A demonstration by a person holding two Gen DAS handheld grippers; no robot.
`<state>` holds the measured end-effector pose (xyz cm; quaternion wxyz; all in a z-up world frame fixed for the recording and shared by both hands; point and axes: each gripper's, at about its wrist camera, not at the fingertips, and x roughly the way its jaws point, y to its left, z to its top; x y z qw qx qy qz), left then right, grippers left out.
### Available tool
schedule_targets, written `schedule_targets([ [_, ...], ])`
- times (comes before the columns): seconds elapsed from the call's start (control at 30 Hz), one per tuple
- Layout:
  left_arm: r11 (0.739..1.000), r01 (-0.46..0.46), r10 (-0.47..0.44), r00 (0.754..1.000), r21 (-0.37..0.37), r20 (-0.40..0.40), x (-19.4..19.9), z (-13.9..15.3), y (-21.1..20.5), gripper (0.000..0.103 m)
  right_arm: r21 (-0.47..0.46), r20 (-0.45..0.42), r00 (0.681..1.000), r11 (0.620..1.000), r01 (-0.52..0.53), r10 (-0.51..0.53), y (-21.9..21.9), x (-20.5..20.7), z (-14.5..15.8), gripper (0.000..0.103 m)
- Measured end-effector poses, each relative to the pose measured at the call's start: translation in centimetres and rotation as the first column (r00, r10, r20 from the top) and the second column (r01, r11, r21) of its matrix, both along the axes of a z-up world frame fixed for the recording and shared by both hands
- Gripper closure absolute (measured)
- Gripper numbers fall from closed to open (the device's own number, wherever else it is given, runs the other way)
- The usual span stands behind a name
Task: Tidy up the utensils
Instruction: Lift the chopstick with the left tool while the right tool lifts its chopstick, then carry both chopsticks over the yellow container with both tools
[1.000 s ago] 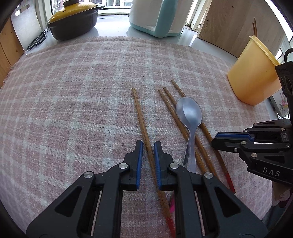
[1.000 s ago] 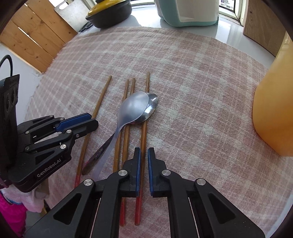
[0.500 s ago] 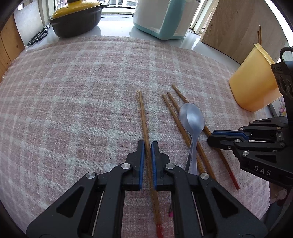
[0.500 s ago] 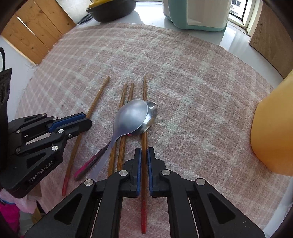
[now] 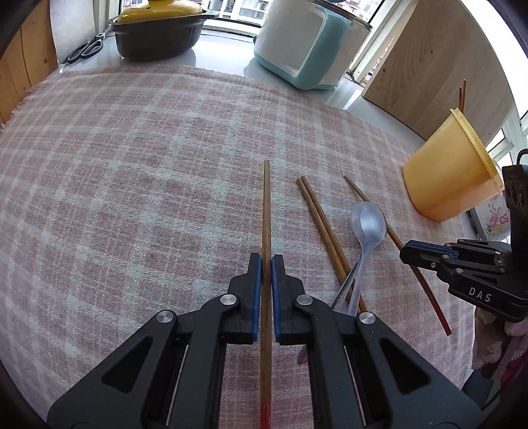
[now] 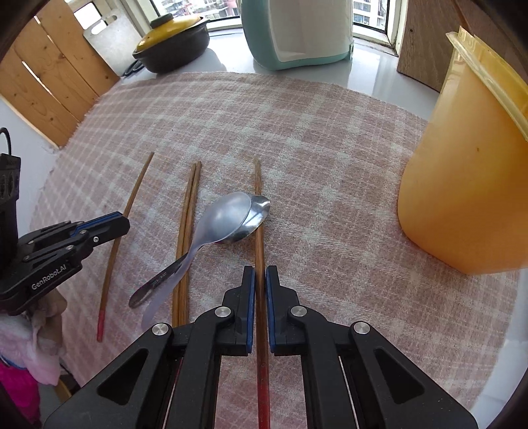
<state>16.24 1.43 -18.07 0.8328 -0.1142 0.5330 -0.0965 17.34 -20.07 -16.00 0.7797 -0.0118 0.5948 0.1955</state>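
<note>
While each wrist camera looks along its own fingers, the two views split the scene between them. The left gripper (image 5: 266, 264) is closed narrowly on a brown wooden chopstick with a red end (image 5: 266, 211), the leftmost of the set; seen from the right wrist, that stick (image 6: 123, 227) passes beside the left gripper (image 6: 114, 221) rather than plainly between its fingers. The right gripper (image 6: 260, 275) is pinched on a second red-ended wooden chopstick (image 6: 259, 224), the rightmost one, whose shaft runs under the spoon bowls.

Only the right view shows two spoons: a pale grey matte spoon (image 6: 224, 217) lying on top of a shiny steel spoon (image 6: 255, 214), bowls overlapping. From the left wrist the steel one's bowl is hidden and the grey spoon (image 5: 368, 224) covers it.

Counted on the pink-and-white checked cloth (image 6: 330, 165) covering the bench: four chopsticks, namely the two held and a touching pair of wooden chopsticks (image 6: 188, 227) between them, under the spoon handles. A tall translucent orange plastic tub (image 6: 462, 184) stands at the right of the cloth; only the left view shows two more stick tips (image 5: 461, 95) rising above its rim.

Behind sit a dark pot with a yellow lid (image 5: 158, 29), black-handled scissors (image 5: 85, 49) and a white-and-teal appliance (image 5: 310, 43).
</note>
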Motion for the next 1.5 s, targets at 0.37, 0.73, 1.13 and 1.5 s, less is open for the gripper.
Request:
schedule_targets([
  [0.37, 1.000, 0.012, -0.011, 0.999, -0.018, 0.040, -0.8, 1.7, -0.8, 0.099, -0.053, 0.066, 0.998, 0.998, -0.015, 0.019, -1.3, -1.4, 1.9, 0.098],
  [0.73, 0.997, 0.038, -0.032, 0.995, -0.068, 0.096, -1.6, 4.4, -2.0, 0.099, 0.079, 0.098, 0.993, 0.995, 0.055, -0.063, -4.4, -3.3, 4.7, 0.098],
  [1.13, 0.987, 0.128, -0.107, 0.976, -0.101, 0.191, -1.8, 9.1, -6.2, 0.099, 0.204, 0.180, 0.976, 0.975, 0.086, -0.124, -7.2, -4.8, 9.1, 0.098],
  [1.5, 0.969, 0.207, -0.164, 0.947, -0.132, 0.277, -0.1, 13.2, -11.2, 0.099, 0.263, 0.285, 0.933, 0.954, 0.143, -0.218, -11.8, -4.1, 13.3, 0.098],
])
